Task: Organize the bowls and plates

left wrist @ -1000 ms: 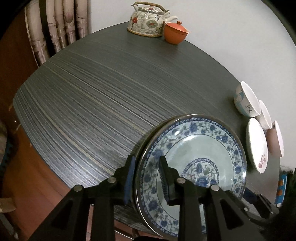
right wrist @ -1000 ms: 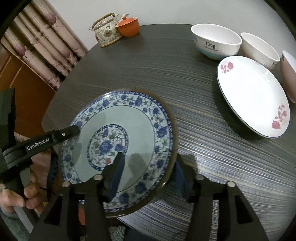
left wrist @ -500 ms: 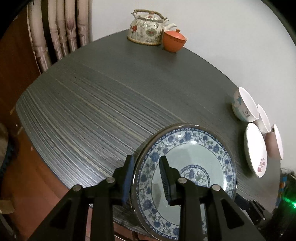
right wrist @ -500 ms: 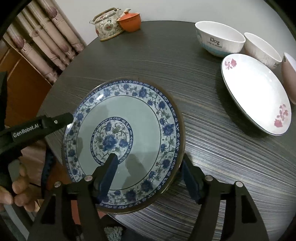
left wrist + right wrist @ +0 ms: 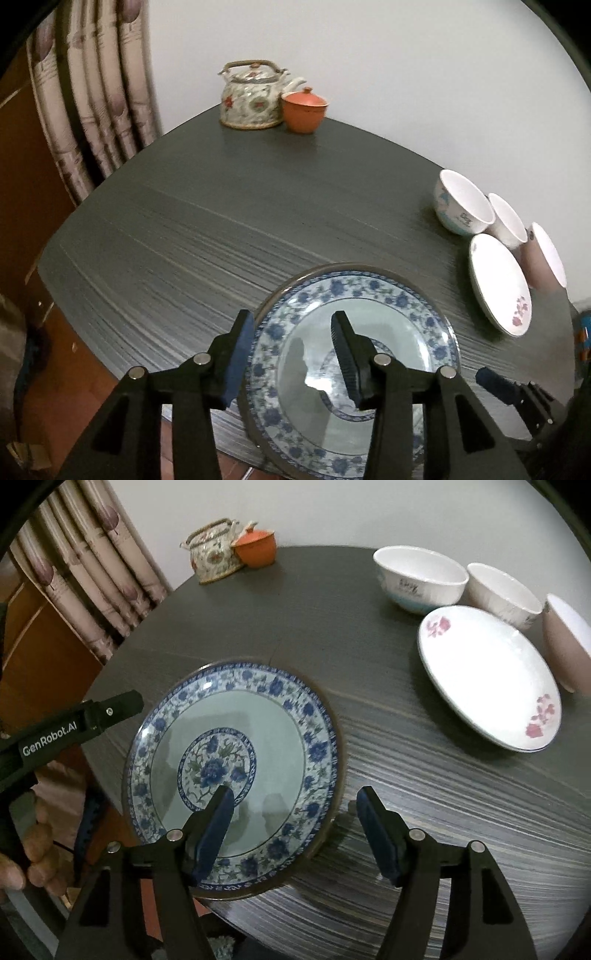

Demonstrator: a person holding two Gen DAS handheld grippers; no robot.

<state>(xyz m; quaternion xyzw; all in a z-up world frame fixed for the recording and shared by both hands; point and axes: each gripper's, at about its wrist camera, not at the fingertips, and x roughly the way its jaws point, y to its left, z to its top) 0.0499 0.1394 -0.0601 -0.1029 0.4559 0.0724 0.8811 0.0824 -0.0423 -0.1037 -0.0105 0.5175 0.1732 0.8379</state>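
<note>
A blue-and-white floral plate (image 5: 369, 332) (image 5: 236, 716) is held tilted over the near edge of the dark round table (image 5: 240, 206). My left gripper (image 5: 291, 332) straddles its left rim, jaws wider than before, one finger over and one under. My right gripper (image 5: 295, 801) straddles its right rim with jaws wide apart, not clamping. A white plate with pink flowers (image 5: 498, 280) (image 5: 487, 672) lies at the right. Behind it stand two white bowls (image 5: 419, 576) (image 5: 502, 594) and a pink-sided bowl (image 5: 567, 638).
A flowered teapot (image 5: 253, 96) (image 5: 212, 554) and an orange lidded cup (image 5: 304, 109) (image 5: 256, 546) stand at the table's far edge. Curtains (image 5: 96, 81) hang at the left, with wooden furniture (image 5: 22, 155) below. The table edge runs close under the held plate.
The blue plate has shifted to the right and further onto the table. Both cameras have tipped up. The left jaws have spread wider around the rim. The right jaws stay wide.
</note>
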